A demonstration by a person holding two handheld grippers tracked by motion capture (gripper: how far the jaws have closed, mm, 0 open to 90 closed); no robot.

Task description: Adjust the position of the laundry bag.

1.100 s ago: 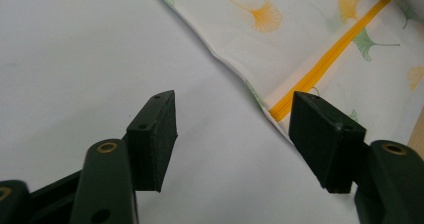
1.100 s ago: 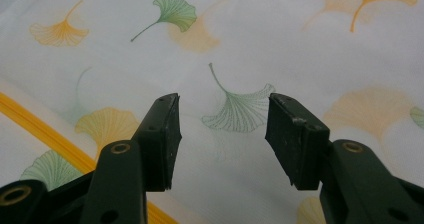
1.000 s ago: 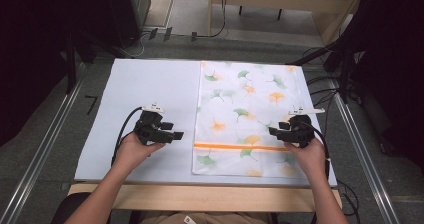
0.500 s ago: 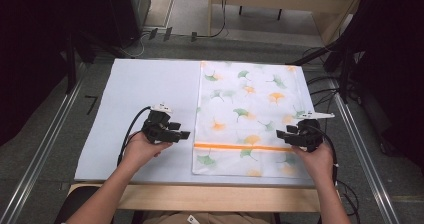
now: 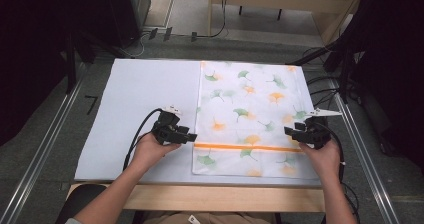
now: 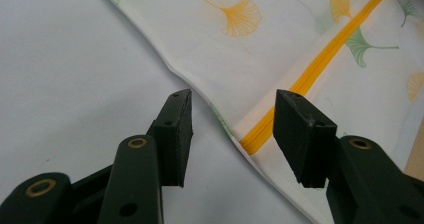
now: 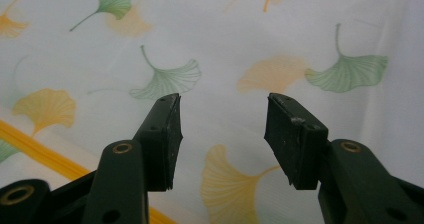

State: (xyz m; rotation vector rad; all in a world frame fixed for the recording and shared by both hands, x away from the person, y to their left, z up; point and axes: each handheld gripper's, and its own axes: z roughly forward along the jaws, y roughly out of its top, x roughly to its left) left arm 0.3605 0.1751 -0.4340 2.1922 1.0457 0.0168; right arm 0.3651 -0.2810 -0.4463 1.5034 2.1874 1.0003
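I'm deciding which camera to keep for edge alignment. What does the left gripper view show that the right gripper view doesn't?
The left gripper view alone shows the cloth's folded edge against the bare white table, with the orange stripe ending between the open left gripper. The right gripper view alone shows the open right gripper over the cloth's middle. Both share the leaf-printed cloth and the stripe.

The setting reads as a laboratory or recording workstation, not a home. A pale sheet [image 5: 135, 109] covers a wooden table [image 5: 220, 198] flanked by metal rails [image 5: 37, 149]. Cables [image 5: 320, 79] run along the grey floor [image 5: 250, 39] beyond the table's far edge. Dark equipment [image 5: 120, 9] stands behind its far left corner.
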